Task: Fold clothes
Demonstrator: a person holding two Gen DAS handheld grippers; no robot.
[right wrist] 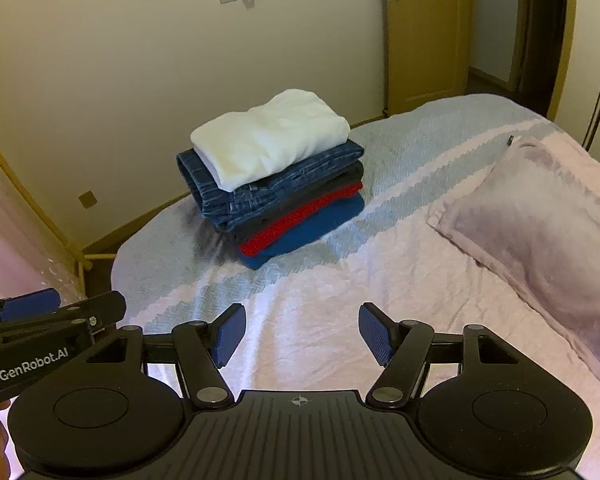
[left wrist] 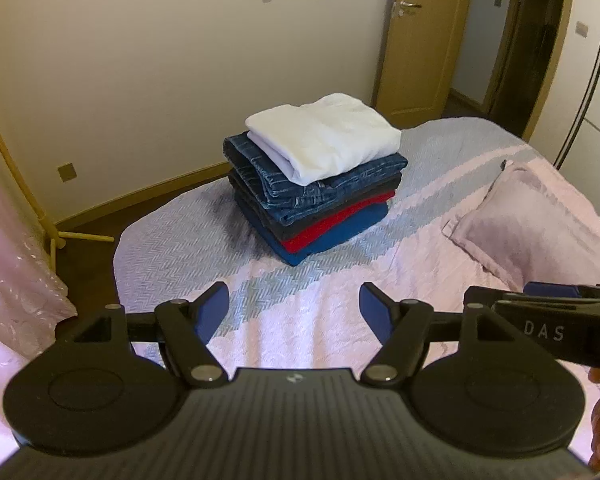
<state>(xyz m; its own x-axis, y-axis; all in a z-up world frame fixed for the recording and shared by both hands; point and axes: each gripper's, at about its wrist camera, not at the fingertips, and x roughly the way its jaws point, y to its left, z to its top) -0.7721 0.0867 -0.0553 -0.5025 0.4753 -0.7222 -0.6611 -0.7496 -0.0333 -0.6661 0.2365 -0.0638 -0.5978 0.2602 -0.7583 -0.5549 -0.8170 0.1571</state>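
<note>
Left gripper (left wrist: 294, 312) stood wide, nothing between its blue pads. Folded clothes stack (left wrist: 314, 178), white garment (right wrist: 270, 138) on top, sat on bed (right wrist: 340, 320) ahead, well apart. Right gripper (right wrist: 302, 334) likewise wide, empty; pillow (right wrist: 540, 208) at right

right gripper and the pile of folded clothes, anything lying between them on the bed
Nothing: in the right wrist view only bare bedspread lies between the open right gripper and the pile of folded clothes.

Ahead of the left gripper (left wrist: 294, 312): bare bedspread (left wrist: 308, 320), free passage. Stack of folded clothes (left wrist: 316, 184) blocks farther ahead. Pillow (left wrist: 532, 216) to its right; right gripper (left wrist: 556, 300) alongside, close.
</note>
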